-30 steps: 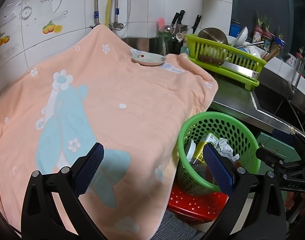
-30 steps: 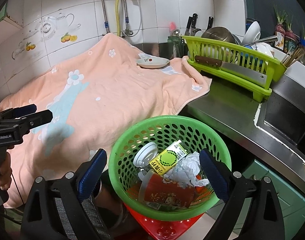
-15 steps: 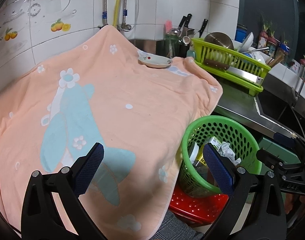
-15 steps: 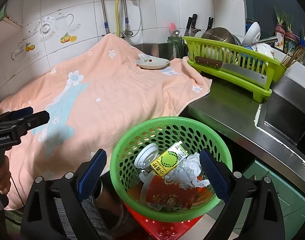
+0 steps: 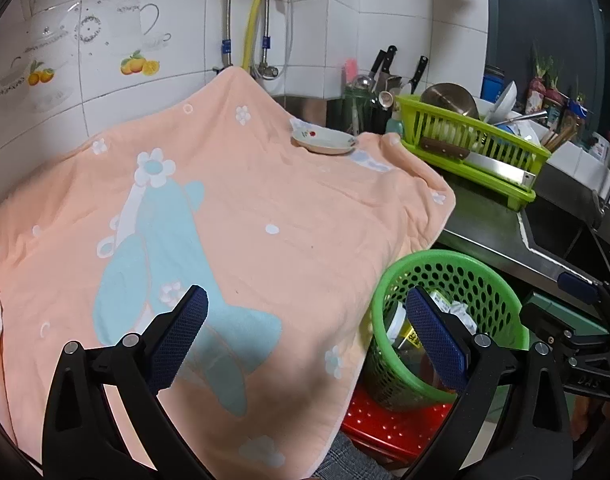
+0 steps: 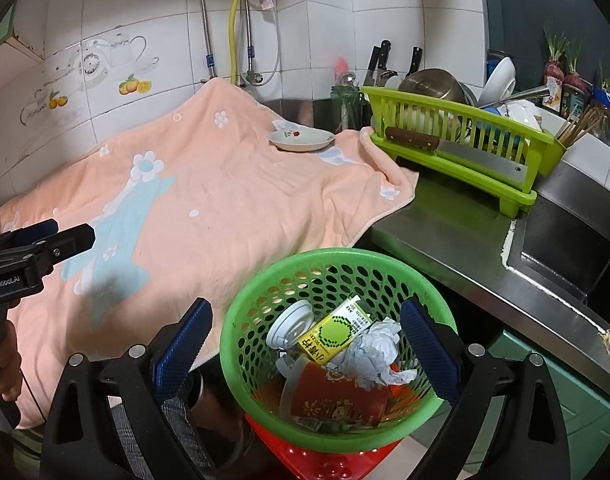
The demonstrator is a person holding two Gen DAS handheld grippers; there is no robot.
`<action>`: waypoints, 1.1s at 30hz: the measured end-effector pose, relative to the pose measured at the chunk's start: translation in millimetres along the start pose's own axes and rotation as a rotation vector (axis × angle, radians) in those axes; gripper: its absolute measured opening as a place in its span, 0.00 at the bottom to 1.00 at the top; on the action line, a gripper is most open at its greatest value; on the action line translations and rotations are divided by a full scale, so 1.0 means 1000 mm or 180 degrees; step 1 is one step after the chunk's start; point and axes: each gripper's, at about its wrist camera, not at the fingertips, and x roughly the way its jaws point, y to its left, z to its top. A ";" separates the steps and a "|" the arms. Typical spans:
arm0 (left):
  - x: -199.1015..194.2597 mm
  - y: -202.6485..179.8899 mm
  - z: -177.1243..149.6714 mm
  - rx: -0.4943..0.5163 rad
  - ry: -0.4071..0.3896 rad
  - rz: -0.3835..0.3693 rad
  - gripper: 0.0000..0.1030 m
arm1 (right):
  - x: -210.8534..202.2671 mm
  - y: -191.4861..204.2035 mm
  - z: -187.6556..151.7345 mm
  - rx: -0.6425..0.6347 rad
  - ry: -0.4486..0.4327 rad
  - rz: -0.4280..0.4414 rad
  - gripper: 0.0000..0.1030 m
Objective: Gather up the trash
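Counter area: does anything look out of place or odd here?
Yes. A peach floral towel is draped over the counter like a tablecloth, with a lone small dish sitting on it. A large cleaver lies along the outside of the dish rack, blade exposed.

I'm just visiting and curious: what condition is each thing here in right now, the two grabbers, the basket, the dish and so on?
Left gripper: open, empty.
Right gripper: open, empty, above the basket.
Green basket: holds trash.
Yellow carton: lying in the basket.
Crumpled paper: in the basket.
Small dish: upright on the towel.
Peach towel: spread over the counter.
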 end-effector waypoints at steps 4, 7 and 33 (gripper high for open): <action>-0.004 -0.001 0.002 0.0022 -0.0103 0.0073 0.95 | -0.003 0.002 0.002 -0.0009 -0.0053 -0.0020 0.89; -0.008 -0.002 0.003 0.0041 -0.0166 0.0122 0.95 | -0.005 0.002 0.003 0.0004 -0.0098 -0.0042 0.89; -0.015 -0.003 0.001 0.0079 -0.0253 0.0187 0.95 | -0.009 0.002 0.004 0.0034 -0.0139 -0.0058 0.89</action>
